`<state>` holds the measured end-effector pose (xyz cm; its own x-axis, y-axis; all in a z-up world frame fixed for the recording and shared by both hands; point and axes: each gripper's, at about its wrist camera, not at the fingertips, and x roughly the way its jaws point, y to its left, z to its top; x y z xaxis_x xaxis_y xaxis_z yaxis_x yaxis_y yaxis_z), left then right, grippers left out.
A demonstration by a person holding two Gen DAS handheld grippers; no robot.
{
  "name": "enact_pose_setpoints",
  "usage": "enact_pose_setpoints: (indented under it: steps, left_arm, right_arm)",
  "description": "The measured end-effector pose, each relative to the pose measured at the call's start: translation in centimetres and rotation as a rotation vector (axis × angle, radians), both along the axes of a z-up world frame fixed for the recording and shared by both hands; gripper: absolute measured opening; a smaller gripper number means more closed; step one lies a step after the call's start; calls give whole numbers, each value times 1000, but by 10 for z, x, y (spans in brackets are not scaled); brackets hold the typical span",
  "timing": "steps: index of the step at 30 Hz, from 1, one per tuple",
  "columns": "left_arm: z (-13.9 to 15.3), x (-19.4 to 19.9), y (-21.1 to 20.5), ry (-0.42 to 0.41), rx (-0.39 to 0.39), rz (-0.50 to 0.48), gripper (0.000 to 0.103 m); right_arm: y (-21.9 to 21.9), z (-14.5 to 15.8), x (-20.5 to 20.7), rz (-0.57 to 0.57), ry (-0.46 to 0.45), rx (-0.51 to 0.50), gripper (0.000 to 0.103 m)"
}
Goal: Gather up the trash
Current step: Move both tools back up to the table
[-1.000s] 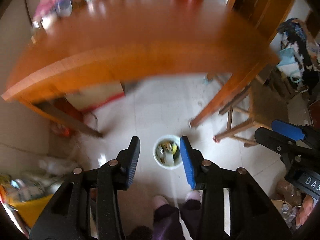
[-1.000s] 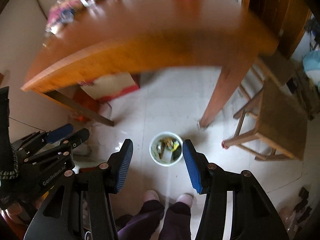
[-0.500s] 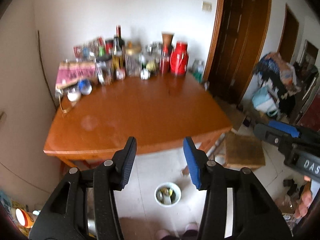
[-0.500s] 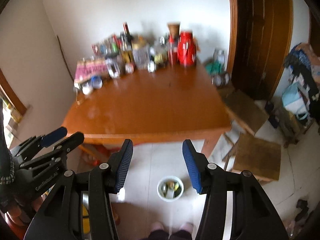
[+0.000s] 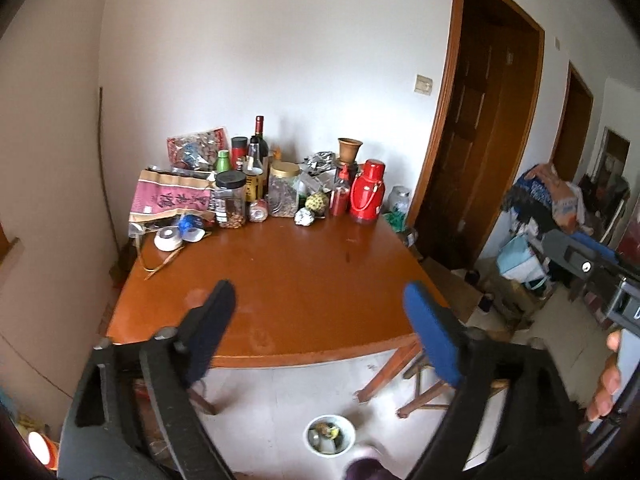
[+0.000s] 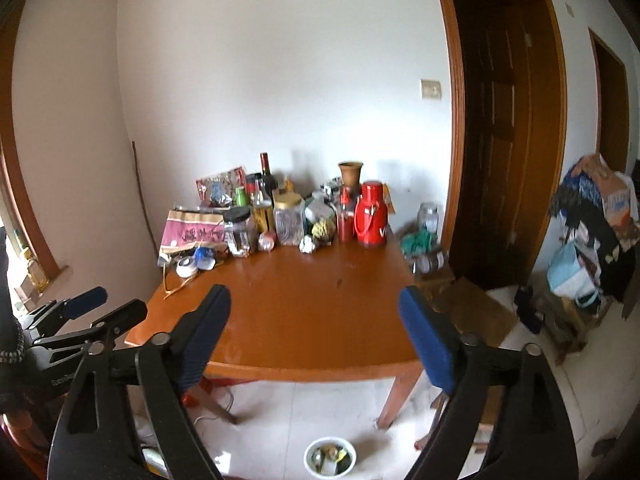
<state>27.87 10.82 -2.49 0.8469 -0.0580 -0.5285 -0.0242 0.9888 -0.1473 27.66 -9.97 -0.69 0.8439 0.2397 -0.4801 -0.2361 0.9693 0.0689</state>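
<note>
- Left gripper (image 5: 316,328): black two-finger tool with blue ribbed pads; the jaws are opening, standing wide apart with nothing between them.
- Right gripper (image 6: 314,330): same build; its jaws are likewise opening, wide and empty.
- Small white round bin (image 5: 331,435): stands on the pale tiled floor (image 5: 280,396), near and below both grippers, just in front of the wooden table's near edge. It holds mixed scraps, yellow and grey pieces among them; what they are is too small to tell.
- Handling, as a judgement: the scraps look light and crushable, probably wrappers or paper, so a gentle pinch on any raised edge should serve. The bin appears to be thin, light plastic, best taken by its rim and likely to tip if nudged.
- Orange-brown wooden table (image 5: 288,280): its near half is bare. Jars, bottles, a red thermos flask (image 5: 367,192) and a pink printed paper bag (image 5: 172,200) crowd the far edge against the wall.
- Candidate trash, as a judgement: a crumpled foil-like ball (image 5: 305,216) on the far part of the table, soft and light, is graspable across its middle.
- Pose: both grippers are held side by side above the table's near edge, pointing forward and somewhat downward. The person's hand (image 5: 608,380) shows at the right margin of the left view.
</note>
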Motion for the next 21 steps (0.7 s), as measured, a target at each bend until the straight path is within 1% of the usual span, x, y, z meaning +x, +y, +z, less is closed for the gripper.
enact_pose_setpoints:
  steps: [2,7,10,16,21]
  left_arm:
    - [1,7,3,-10,-10,19,95]
    - [-5,43,8,0,-9,78,95]
    - [-8,77,9,10,-12,130,95]
    - [-12,143,9,52,-27,232,95]
    - [-17,187,11,69,-46,315,95]
  right_arm:
    - [1,1,10,13,-2,6,90]
    - [2,-3,52,55,15,8,90]
    - [-3,-4,82,76,27,5,90]
    - [-22,-5,146,131,89,-1,90]
    - [-32,-11,199,176,123,-21,90]
